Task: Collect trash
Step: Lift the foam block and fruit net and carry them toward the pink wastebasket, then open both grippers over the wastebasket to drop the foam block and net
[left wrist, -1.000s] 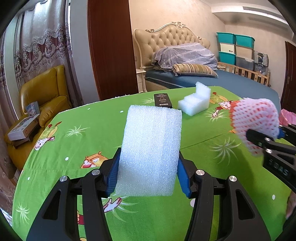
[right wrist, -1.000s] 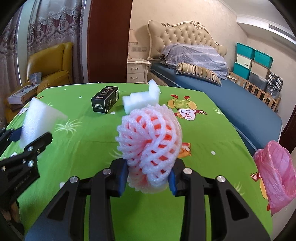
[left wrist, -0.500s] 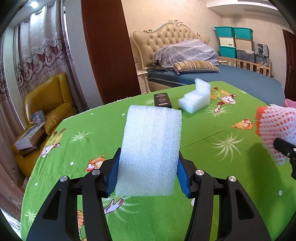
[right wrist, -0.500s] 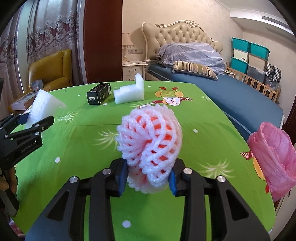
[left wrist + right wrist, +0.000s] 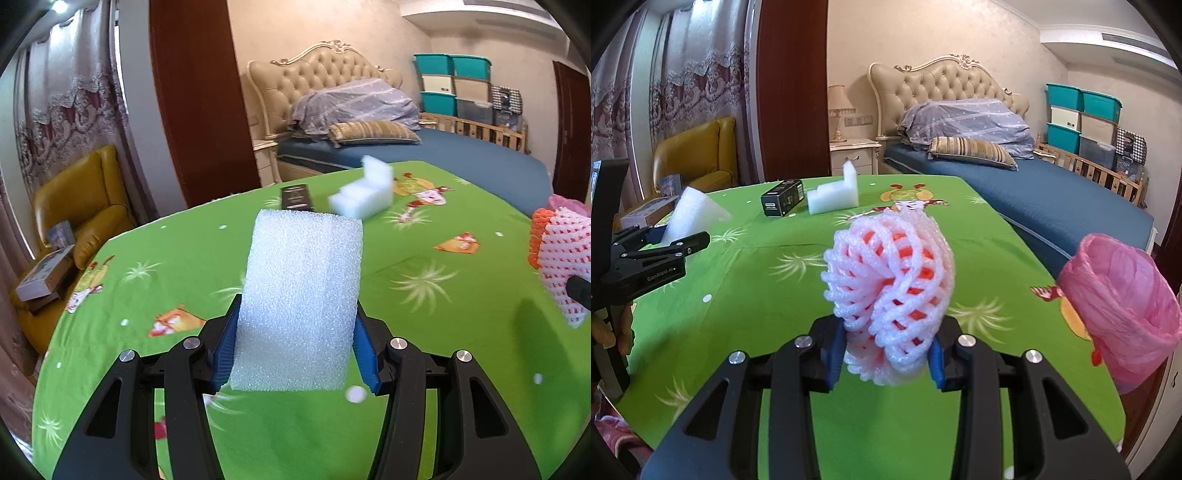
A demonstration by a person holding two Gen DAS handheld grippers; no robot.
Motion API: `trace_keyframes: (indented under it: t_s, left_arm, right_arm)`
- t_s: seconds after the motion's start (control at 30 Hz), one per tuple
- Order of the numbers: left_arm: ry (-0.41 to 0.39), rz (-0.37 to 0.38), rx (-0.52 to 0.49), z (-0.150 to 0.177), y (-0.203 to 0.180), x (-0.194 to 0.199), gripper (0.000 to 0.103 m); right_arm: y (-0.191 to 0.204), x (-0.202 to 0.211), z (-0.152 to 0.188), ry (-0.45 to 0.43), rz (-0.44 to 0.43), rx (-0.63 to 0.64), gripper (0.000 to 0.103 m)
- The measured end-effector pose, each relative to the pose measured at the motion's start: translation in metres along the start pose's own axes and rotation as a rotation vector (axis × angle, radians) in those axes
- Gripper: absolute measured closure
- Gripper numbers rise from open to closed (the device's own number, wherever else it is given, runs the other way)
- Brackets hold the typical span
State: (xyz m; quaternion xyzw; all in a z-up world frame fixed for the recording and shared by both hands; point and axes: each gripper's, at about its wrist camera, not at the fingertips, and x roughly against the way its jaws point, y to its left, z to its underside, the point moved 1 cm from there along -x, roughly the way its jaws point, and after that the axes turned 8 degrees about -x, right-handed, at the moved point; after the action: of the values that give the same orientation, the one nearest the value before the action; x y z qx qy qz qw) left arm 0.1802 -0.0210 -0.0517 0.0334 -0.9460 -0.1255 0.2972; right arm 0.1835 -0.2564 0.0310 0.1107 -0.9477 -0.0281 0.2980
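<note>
Left wrist view, lower centre: the left gripper [image 5: 295, 354] is clamped on a white rectangular foam block [image 5: 299, 302], its blue pads pressing both side faces near the block's lower end. The block stands tilted, long axis running up and away from the jaws toward the frame's centre. Beyond it, on the green cartoon-print tablecloth [image 5: 424, 266], lie a small black box [image 5: 296, 198] and a white stepped foam piece [image 5: 364, 194].

Right wrist view, lower centre: the right gripper [image 5: 886, 356] is closed on a pink foam fruit net with orange inside [image 5: 890, 295], squeezed at its base, the bulging body rising above the jaws. At the right edge a pink plastic bag [image 5: 1119, 306] stands open beside the table. The left gripper shows at the left edge.
</note>
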Motion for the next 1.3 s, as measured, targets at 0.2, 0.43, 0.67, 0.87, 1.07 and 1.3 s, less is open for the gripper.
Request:
trace_keyframes:
  t_s: [0.2,0.43,0.67,0.87,1.07,1.3]
  left_arm:
    - [-0.018,0.124,-0.021,-0.001,-0.032,0.016,0.052]
    - [-0.078,0.244,-0.079,-0.010,-0.068,0.035,0.052]
    - [-0.079,0.319,-0.157,-0.025,-0.110,0.039,0.052]
    - [-0.085,0.396,-0.224,-0.044,-0.153,0.042,0.052]
    - [-0.077,0.493,-0.275,-0.066,-0.203,0.040,0.052]
    - [-0.091,0.567,-0.347,-0.102,-0.268,0.031,0.052]
  right_arm:
    - [-0.020,0.011,0.005,-0.014,-0.001,-0.026,0.067]
    - [-0.043,0.031,0.005,-0.060,0.018,-0.050,0.066]
    - [-0.076,0.051,0.003,-0.110,0.070,-0.096,0.066]
    - [-0.110,0.067,0.006,-0.135,0.129,-0.138,0.065]
    - [-0.146,0.077,0.011,-0.146,0.202,-0.149,0.064]
    - [-0.198,0.086,0.014,-0.170,0.281,-0.200,0.063]
